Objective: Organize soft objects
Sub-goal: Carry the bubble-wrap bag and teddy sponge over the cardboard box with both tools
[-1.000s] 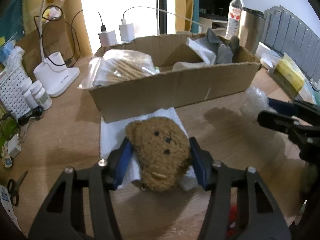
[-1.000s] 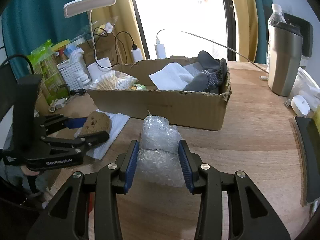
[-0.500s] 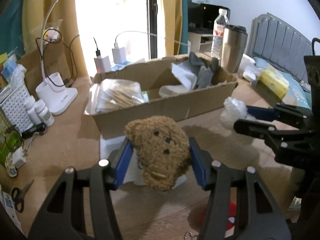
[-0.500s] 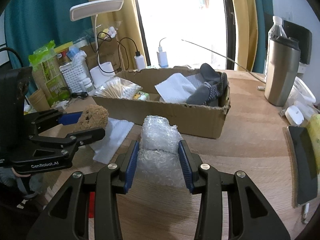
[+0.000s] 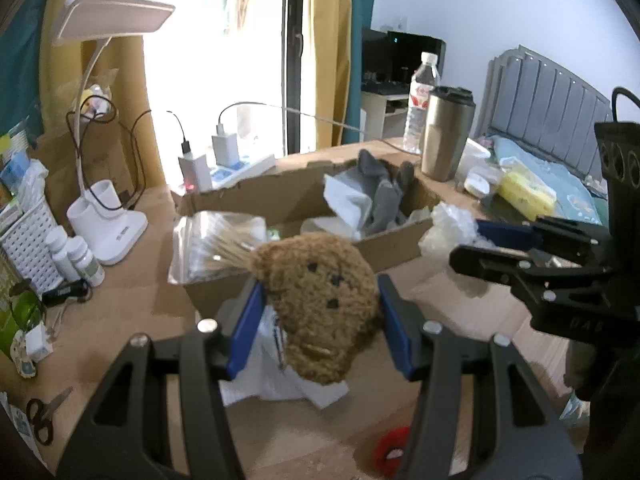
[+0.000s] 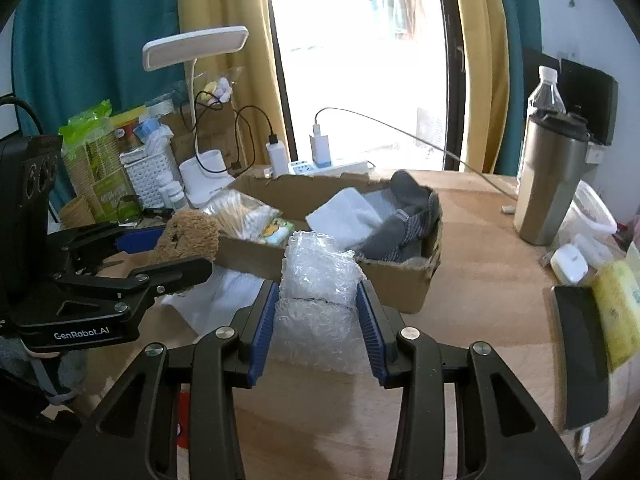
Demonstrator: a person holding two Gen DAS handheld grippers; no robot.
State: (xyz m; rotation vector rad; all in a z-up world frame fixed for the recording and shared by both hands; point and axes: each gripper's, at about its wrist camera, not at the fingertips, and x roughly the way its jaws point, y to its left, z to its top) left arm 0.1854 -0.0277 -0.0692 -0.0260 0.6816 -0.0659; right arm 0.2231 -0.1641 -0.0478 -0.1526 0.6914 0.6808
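Teddy-bear plush point(image 5: 320, 304), brown and curly, sits clamped between the blue pads of the left gripper point(image 5: 320, 320), lifted clear of the wooden table point(image 5: 120, 312) with a white tissue sheet point(image 5: 280, 384) lying flat below it. Dead ahead at 12 o'clock stands the open cardboard box point(image 5: 288, 200), holding a clear bag of cotton swabs point(image 5: 216, 240) at its 9 o'clock end and grey socks point(image 5: 380, 192) with white tissue at its 3 o'clock end. The right gripper point(image 6: 320, 320) pinches a wad of bubble wrap point(image 6: 320, 280), also held off the table, just short of the box's near wall. In the right wrist view the left gripper shows at 9 o'clock with the plush point(image 6: 188, 236) in its grasp. A steel tumbler point(image 6: 552, 184) and a water bottle point(image 6: 544, 92) stand at 2 o'clock, a white desk lamp point(image 6: 196, 48) at 11 o'clock. Scissors point(image 5: 44, 416) lie at 8 o'clock in the left wrist view.
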